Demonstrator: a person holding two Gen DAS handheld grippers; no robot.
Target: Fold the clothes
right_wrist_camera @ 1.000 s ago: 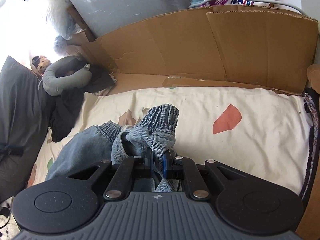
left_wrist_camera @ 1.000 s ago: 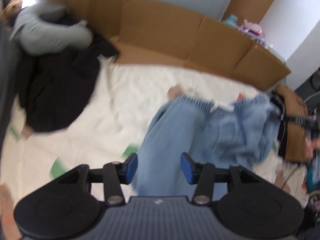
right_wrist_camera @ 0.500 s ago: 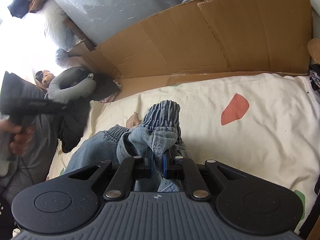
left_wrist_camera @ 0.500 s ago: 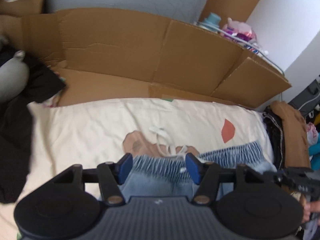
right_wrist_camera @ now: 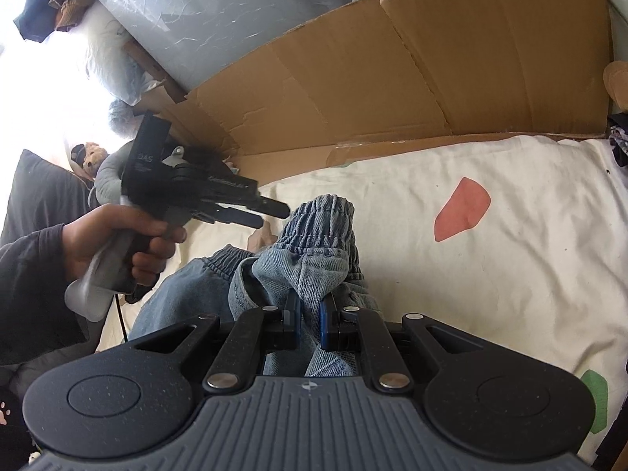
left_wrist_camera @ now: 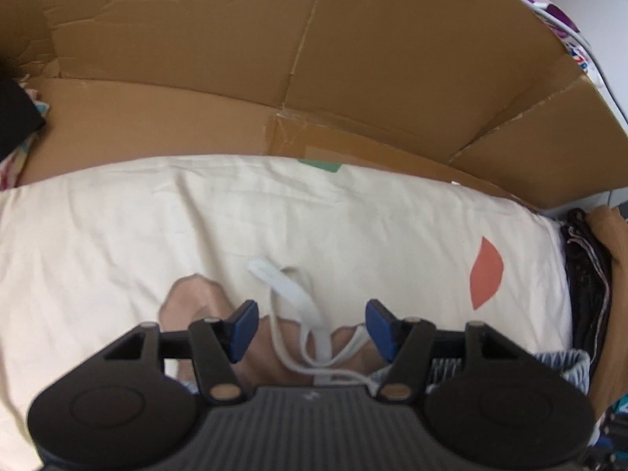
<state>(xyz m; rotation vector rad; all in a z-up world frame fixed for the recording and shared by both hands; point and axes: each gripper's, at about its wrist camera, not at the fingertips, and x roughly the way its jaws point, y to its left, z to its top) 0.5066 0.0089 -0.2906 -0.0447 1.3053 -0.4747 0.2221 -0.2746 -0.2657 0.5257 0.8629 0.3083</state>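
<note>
cream sheet (left_wrist_camera: 353,212), cardboard (left_wrist_camera: 274,59) behind; right tongs (right_wrist_camera: 310,314) clench jeans (right_wrist_camera: 314,251), left tongs (left_wrist_camera: 310,324) released.

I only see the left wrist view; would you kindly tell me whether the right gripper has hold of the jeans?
Observer: Yes, the right gripper is shut on a bunched fold of the jeans.
Operator: Thank you. Where does the left gripper sit from there?
Observer: It hovers left of the jeans' raised gathered edge, with its tips close to it.
Operator: What lies behind it?
Observer: A grey neck pillow, partly hidden by the gripper.
</note>
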